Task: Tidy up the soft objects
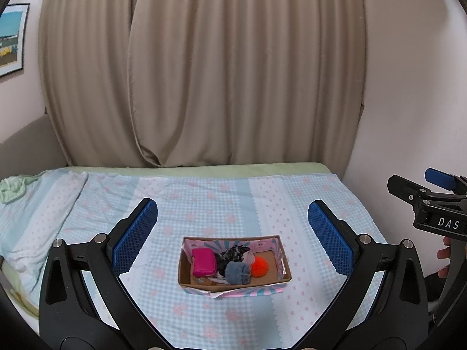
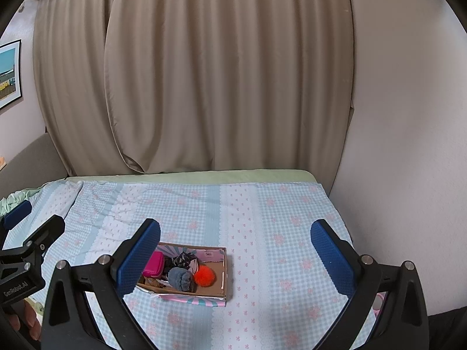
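Tongs, left wrist view: we hold the left gripper [image 1: 233, 233] well above the bed [image 1: 87, 204], its blue pads spread wide with nothing between them.
Other tongs, same view: the right gripper [image 1: 420, 185] shows at the right edge, side-on; from this angle we cannot tell its gap.
Box, left wrist view: the cardboard box [image 1: 235, 287] sits on the checked cover, framed between our pads and well below them.
Contents: pink pouch [image 1: 204, 265] at the left, a dark patterned cloth [image 1: 232, 255] behind, a blue-grey knit bundle [image 1: 238, 272] in front, an orange pom-pom [image 1: 259, 266] at the right.
Tongs, right wrist view: the right gripper [image 2: 235, 256] is equally wide apart and empty; its left pad overlaps the box's near-left corner in the picture only.
Box, right wrist view: same box [image 2: 224, 274], same four items inside; the cover around it is bare of loose items.
Far left corner: a crumpled green cloth [image 1: 13, 188]; we cannot say whether it belongs to the task.
Progress, our judgement: every soft item we see is already boxed, so either collecting is done or sorting has not begun.
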{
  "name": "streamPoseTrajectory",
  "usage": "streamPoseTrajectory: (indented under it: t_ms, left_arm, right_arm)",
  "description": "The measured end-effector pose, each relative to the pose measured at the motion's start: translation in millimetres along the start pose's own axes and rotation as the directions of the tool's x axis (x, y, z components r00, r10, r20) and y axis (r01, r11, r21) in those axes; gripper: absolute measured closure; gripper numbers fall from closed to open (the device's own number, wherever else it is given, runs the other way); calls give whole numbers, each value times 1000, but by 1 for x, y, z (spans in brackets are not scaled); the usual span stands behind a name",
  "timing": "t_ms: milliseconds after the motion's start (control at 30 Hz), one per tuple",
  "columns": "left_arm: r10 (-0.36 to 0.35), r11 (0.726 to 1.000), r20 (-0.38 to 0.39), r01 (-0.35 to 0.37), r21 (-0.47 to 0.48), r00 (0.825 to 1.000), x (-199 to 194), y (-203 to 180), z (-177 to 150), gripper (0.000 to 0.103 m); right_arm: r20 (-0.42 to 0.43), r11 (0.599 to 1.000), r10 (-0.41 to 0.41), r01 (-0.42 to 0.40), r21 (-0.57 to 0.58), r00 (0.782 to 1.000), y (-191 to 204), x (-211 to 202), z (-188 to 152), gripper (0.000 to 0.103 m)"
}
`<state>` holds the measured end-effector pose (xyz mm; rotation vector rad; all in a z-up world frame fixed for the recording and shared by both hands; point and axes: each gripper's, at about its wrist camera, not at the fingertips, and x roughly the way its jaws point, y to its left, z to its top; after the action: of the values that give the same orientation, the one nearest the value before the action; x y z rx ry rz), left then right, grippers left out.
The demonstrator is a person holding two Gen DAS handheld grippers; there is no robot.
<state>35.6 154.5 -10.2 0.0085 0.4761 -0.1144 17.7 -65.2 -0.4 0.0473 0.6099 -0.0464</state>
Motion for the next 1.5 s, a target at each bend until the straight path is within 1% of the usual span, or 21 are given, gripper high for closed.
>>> streamPoseTrajectory:
  t_ms: [967, 1133, 1300, 1500]
  left_arm:
    - [5, 1000, 18, -5, 7, 1000, 2, -2, 0, 0]
    - [37, 999, 44, -37, 11, 998, 0, -3, 1, 0]
    - [52, 998, 62, -53, 27, 997, 1, -7, 2, 0]
    - [59, 998, 54, -61, 31, 997, 11, -10, 0, 0]
  right_arm:
    - [6, 1000, -2, 2, 6, 1000, -1, 0, 4, 0]
    - [5, 1000, -2, 2, 6, 1000, 0, 1, 4, 0]
    - [-7, 1000, -1, 1, 5, 1000, 1, 4, 6, 1]
    - [-39, 1000, 0, 0, 2, 999, 1, 18, 8, 0]
